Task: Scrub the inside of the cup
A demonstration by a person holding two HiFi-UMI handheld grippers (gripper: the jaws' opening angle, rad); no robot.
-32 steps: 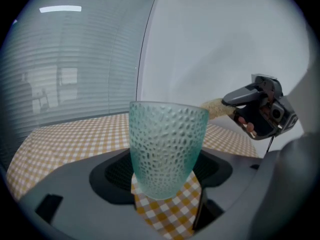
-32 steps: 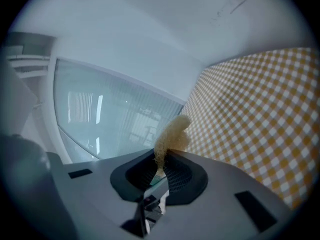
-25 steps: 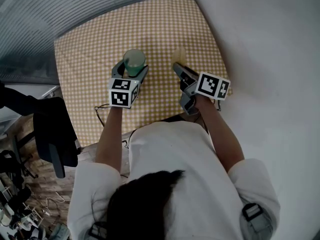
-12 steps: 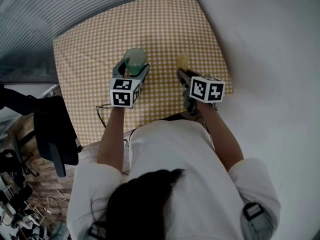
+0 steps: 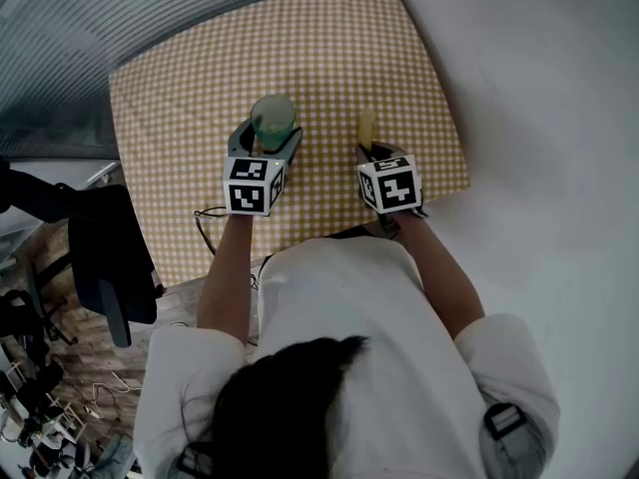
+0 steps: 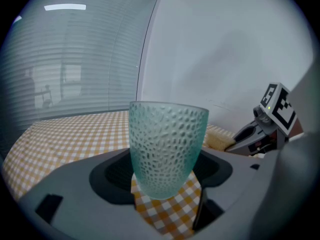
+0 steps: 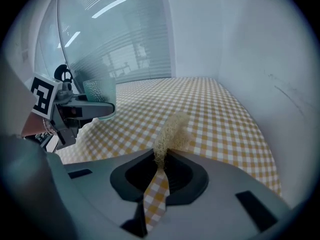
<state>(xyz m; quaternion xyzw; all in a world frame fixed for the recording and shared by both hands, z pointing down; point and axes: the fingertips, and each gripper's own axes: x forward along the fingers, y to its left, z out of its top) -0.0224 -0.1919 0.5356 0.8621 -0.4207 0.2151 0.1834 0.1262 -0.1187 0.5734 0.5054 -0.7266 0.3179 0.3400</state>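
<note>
A green dimpled glass cup stands upright on the yellow checked tablecloth. My left gripper is shut on it, one jaw against each side of the cup. To its right, my right gripper points down at the table and is shut on a thin pale yellow sponge. In the right gripper view the sponge sticks out past the jaws, and the cup shows off to the left, apart from it. The cup's inside is hidden in the gripper views.
The table's right edge runs close beside the right gripper. A thin cable hangs at the table's near edge. A black chair stands at the left, below the table. Frosted glass and a white wall lie beyond.
My right gripper has rolled so that its marker cube faces up, and it has sunk toward the table with the sponge. The left gripper and cup have stayed in place.
</note>
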